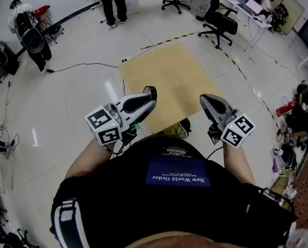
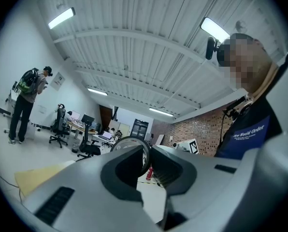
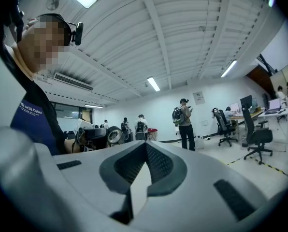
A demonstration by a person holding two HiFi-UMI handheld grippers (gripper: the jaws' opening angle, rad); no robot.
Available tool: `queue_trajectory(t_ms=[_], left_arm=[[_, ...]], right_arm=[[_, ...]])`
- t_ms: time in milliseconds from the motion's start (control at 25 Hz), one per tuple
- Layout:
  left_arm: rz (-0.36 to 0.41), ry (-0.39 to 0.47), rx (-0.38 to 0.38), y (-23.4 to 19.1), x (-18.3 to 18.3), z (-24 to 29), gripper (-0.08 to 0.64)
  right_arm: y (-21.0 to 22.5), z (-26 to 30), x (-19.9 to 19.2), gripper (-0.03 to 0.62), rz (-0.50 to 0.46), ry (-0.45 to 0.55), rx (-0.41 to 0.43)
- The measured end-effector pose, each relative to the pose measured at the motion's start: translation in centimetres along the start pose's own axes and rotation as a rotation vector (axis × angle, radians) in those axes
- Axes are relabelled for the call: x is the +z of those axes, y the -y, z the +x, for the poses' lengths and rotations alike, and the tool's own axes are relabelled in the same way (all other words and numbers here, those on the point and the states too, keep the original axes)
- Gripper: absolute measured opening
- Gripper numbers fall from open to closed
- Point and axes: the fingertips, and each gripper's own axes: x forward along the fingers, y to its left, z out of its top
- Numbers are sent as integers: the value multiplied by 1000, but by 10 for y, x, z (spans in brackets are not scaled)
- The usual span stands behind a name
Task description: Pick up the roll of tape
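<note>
The roll of tape [image 1: 151, 91] is a dark ring with a pale inner face, held off the floor at the tip of my left gripper [image 1: 147, 99]. In the left gripper view the roll of tape [image 2: 128, 140] stands on edge between the two jaws, and the left gripper [image 2: 146, 154] is shut on it. My right gripper [image 1: 206, 100] is held at the same height to the right, apart from the roll. In the right gripper view its jaws [image 3: 145, 145] meet at the tips with nothing between them, and the roll of tape [image 3: 114, 135] shows at the left.
A tan sheet [image 1: 169, 79] lies on the pale floor ahead. Black office chairs [image 1: 218, 22] and desks stand at the back right. A person [image 1: 112, 1] stands at the back. A striped floor line [image 1: 226, 53] and cables [image 1: 81, 66] cross the floor.
</note>
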Motion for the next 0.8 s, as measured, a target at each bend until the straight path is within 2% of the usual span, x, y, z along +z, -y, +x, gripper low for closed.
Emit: queue_trajectory(t_ms=[800], left_arm=[[8,-16,-11,4,2,-1,63]], right_arm=[[-7,-1,1,-15,-34,-15,9]])
